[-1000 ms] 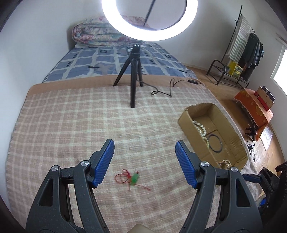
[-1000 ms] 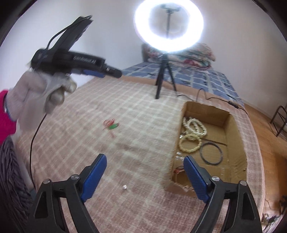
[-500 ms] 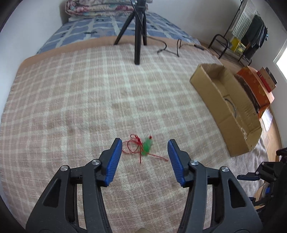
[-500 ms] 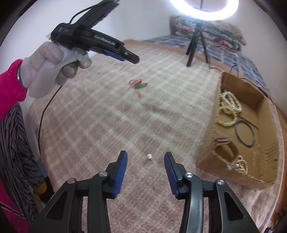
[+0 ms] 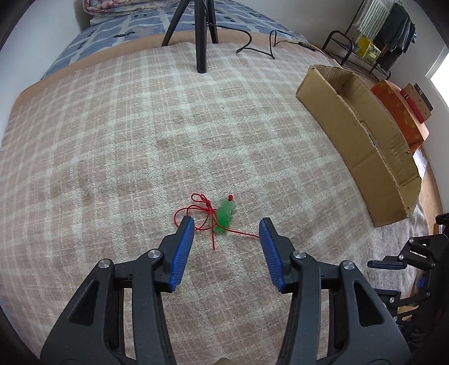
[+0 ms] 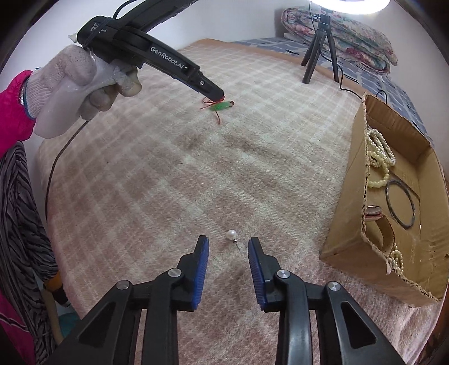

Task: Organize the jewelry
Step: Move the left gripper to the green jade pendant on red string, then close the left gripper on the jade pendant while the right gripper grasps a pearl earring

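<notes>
Left claw [image 5: 226, 223]: jaws apart, just been closing, straddling the green pendant on red cord [image 5: 223, 215]. Right claw [image 6: 228, 243]: apart, closing, framing the pearl stud earring [image 6: 231, 234]; both for the cardboard box [image 6: 348, 233].

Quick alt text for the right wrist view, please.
The right gripper, jaws open and just closing, points at a pearl stud earring on the plaid blanket. Farther off, the left gripper reaches a green pendant on red cord; the cardboard box sits right.

The ring light [image 6: 349, 3] at 1 o'clock is cut by the top edge; the cardboard box [image 5: 350, 118] hides its contents, perhaps jewelry.
</notes>
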A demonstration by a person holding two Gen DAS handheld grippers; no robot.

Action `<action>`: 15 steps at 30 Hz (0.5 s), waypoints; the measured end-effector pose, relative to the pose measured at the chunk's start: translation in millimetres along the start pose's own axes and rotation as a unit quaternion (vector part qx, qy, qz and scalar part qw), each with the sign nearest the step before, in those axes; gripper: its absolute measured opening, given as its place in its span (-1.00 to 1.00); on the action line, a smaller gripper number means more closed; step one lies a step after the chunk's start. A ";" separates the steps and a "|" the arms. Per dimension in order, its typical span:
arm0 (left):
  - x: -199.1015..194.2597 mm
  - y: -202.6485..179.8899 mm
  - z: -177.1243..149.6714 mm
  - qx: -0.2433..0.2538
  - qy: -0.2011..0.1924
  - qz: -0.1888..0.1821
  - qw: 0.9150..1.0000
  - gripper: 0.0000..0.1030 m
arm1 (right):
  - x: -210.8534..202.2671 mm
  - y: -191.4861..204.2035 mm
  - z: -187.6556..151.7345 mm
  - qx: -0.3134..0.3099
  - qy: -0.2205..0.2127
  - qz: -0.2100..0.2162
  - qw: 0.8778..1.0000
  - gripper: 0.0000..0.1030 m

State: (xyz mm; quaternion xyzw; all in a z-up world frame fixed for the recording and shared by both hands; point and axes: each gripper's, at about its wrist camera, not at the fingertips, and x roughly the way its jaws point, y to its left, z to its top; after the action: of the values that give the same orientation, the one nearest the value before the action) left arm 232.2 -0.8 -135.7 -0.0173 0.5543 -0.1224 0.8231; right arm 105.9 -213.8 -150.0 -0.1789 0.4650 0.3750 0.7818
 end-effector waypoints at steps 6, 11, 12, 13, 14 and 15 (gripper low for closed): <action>9.5 -5.6 -0.3 0.023 0.006 0.010 1.000 -0.04 | 8.3 4.6 4.8 -0.014 0.005 0.001 1.000 -0.47; 16.7 -8.4 0.9 0.036 0.006 0.026 0.999 -0.04 | 12.1 3.8 5.6 -0.015 0.009 0.001 1.000 -0.49; 18.0 -8.3 1.7 0.036 0.006 0.024 0.999 -0.04 | 12.8 3.3 5.5 -0.014 0.010 0.001 1.000 -0.49; 19.4 -8.0 2.7 0.035 0.006 0.024 0.999 -0.04 | 13.4 3.3 5.6 -0.014 0.011 0.002 1.000 -0.49; 20.5 -7.9 3.3 0.036 0.006 0.025 0.999 -0.04 | 14.1 3.3 6.0 -0.014 0.011 0.002 1.000 -0.50; 21.6 -8.1 3.8 0.037 0.006 0.024 0.999 -0.05 | 13.8 3.5 6.1 -0.014 0.011 0.002 1.000 -0.50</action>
State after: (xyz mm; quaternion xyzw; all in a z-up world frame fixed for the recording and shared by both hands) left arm 241.9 -13.8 -152.5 0.0272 0.5545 -0.1228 0.8226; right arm 110.9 -201.9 -158.6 -0.1929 0.4688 0.3809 0.7732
